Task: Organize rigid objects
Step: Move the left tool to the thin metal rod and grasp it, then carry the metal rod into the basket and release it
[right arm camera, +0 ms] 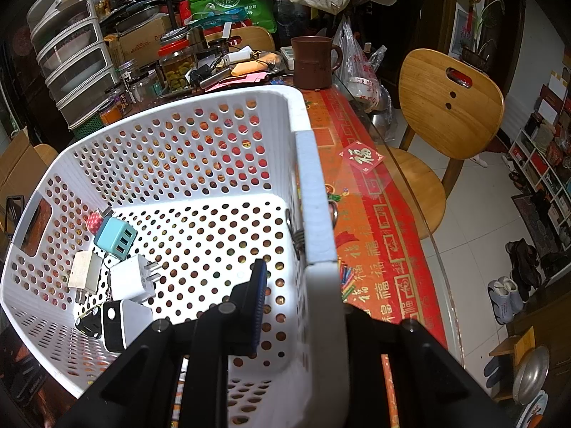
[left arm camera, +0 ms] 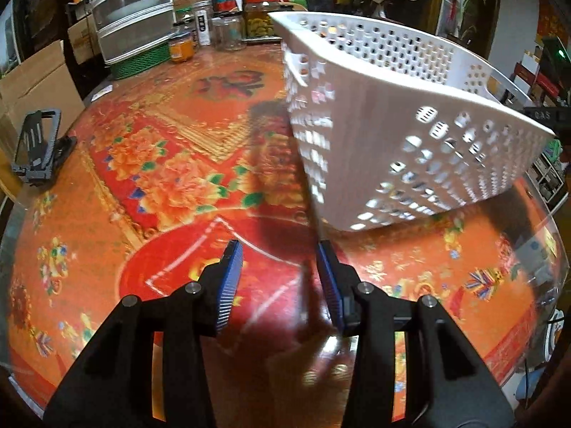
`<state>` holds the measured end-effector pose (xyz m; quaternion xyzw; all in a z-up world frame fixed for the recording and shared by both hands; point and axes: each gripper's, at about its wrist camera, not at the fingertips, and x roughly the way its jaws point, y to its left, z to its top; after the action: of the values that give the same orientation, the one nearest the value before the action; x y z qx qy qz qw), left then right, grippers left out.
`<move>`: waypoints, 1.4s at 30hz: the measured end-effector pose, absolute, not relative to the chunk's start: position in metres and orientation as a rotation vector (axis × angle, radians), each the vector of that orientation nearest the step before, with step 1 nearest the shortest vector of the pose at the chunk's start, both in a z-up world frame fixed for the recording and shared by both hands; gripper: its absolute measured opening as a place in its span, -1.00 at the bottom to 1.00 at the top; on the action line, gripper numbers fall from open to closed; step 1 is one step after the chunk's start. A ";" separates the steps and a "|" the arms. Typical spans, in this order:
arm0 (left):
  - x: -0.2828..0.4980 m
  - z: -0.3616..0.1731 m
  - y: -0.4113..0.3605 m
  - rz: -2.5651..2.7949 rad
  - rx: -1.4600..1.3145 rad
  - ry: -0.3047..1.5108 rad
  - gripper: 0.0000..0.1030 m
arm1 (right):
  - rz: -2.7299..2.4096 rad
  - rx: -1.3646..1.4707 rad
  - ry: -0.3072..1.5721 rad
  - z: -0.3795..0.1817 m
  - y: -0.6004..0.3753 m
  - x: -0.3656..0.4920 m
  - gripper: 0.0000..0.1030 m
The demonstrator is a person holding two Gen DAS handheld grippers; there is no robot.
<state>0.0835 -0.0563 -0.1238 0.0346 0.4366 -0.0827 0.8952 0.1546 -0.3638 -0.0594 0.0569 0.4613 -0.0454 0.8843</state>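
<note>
Two grippers: right gripper (right arm camera: 299, 306) fingers clamp the tilted basket (right arm camera: 200, 164) wall, left gripper (left arm camera: 278, 281) fingers apart beside it

Plastic, glass and wood under warm light

The white basket (right arm camera: 200, 142) is matt perforated plastic; the chargers (right arm camera: 132, 278) inside look like smooth plastic. A glossy glass sheet covers the red printed tablecloth (left arm camera: 178, 164). The chair (right arm camera: 446, 107) is smooth varnished wood, the brown mug (right arm camera: 314, 62) dull clay.
</note>
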 end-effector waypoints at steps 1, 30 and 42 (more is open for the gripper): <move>0.082 -0.125 -0.060 -0.180 0.072 0.908 -0.21 | -0.094 0.119 0.959 -0.059 -0.364 0.155 -0.61; 0.070 -0.068 -0.014 -0.051 0.058 0.730 -0.90 | -0.095 0.118 0.961 -0.058 -0.364 0.155 -0.60; 0.100 0.011 -0.006 0.006 0.070 0.620 -0.90 | -0.095 0.117 0.962 -0.059 -0.363 0.155 -0.60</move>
<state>0.0996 -0.0064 0.0111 0.0342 0.3050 0.0027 0.9517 0.1550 -0.3634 -0.0586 0.0561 0.4623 -0.0455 0.8838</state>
